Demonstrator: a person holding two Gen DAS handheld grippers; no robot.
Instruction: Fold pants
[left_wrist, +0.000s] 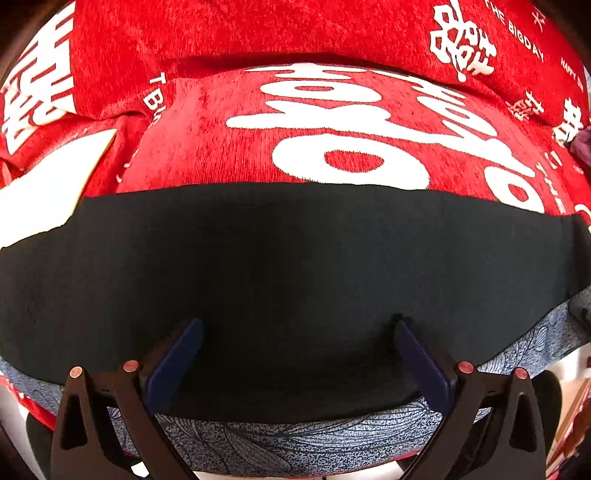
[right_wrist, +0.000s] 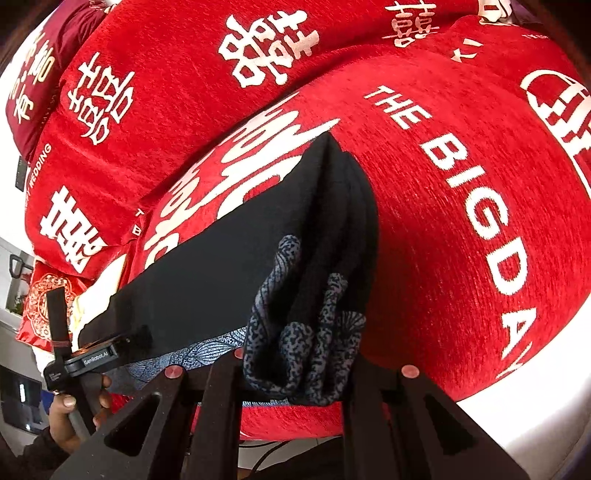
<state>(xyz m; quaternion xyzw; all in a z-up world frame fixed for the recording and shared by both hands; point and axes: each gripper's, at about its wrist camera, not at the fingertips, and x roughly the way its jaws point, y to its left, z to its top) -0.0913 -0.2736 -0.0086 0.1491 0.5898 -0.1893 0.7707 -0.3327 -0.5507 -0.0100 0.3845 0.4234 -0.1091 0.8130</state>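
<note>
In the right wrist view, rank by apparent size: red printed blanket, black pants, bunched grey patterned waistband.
1. Red printed blanket, largest.
2. Black pants.
3. Bunched grey patterned waistband, smallest, though nearness to the camera enlarges it.

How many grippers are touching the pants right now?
2. The right gripper is shut on the bunched end of the pants; the left gripper stands open, tips on the cloth.

Red sofa cover (right_wrist: 461, 229) with white lettering, maroon cushion (right_wrist: 33, 88), pale floor (right_wrist: 535, 398) beneath.
</note>
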